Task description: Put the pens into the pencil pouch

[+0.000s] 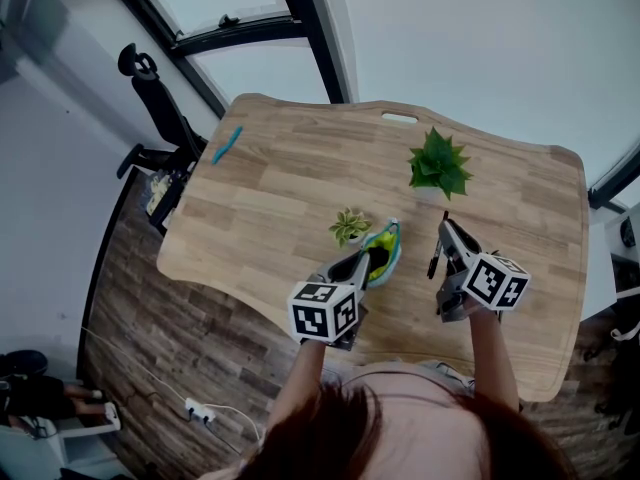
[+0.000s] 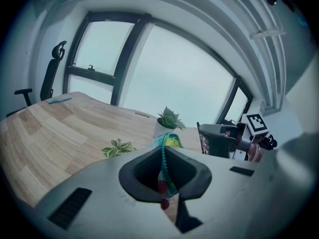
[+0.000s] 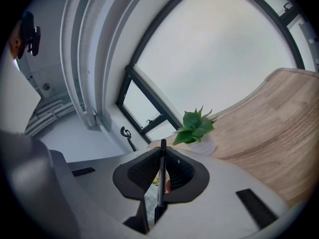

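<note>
A teal and yellow-green pencil pouch (image 1: 385,245) lies mid-table with its dark mouth toward me. My left gripper (image 1: 366,260) is shut on the pouch's zipper edge (image 2: 163,159), which runs up between its jaws (image 2: 164,151) and holds the mouth open. Just to the right, my right gripper (image 1: 445,228) is lifted off the table, shut on a black pen (image 1: 435,260). The black pen (image 3: 160,176) stands lengthwise between that gripper's (image 3: 162,152) pads, its tip past them. A teal pen (image 1: 227,145) lies at the table's far left corner, also visible in the left gripper view (image 2: 60,99).
A large potted succulent (image 1: 438,164) stands behind the right gripper and a small leafy plant (image 1: 349,226) sits just left of the pouch. The wooden table (image 1: 300,188) has a handle slot (image 1: 399,118) at its far edge. An office chair (image 1: 155,98) stands beyond the left corner.
</note>
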`<state>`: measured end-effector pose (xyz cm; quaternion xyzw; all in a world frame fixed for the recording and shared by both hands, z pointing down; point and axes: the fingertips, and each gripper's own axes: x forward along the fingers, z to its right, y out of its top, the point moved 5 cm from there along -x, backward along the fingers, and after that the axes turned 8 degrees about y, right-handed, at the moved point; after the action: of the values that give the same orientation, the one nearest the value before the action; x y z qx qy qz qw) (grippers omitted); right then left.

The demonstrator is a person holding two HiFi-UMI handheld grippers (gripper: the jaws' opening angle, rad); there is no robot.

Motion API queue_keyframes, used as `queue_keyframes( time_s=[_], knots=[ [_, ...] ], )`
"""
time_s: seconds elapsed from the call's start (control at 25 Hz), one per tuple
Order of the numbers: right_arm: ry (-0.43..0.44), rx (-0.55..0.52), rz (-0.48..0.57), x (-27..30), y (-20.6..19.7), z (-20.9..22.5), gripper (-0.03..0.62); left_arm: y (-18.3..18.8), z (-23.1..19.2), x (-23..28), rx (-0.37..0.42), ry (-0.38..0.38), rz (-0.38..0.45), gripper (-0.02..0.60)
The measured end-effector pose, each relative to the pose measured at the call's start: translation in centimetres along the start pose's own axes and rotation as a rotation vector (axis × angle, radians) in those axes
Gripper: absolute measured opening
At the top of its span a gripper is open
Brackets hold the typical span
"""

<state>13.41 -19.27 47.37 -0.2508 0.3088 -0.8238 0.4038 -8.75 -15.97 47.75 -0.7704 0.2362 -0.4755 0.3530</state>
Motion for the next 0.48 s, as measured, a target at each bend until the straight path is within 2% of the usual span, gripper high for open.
queue_keyframes(
  time_s=[0.48],
  knots=[
    [0.141,0.009,0.112,0.9,1.4,-2.4,0.031,-0.2,0.0,0.0,-0.006,0.004,0.001,0.011]
  ],
)
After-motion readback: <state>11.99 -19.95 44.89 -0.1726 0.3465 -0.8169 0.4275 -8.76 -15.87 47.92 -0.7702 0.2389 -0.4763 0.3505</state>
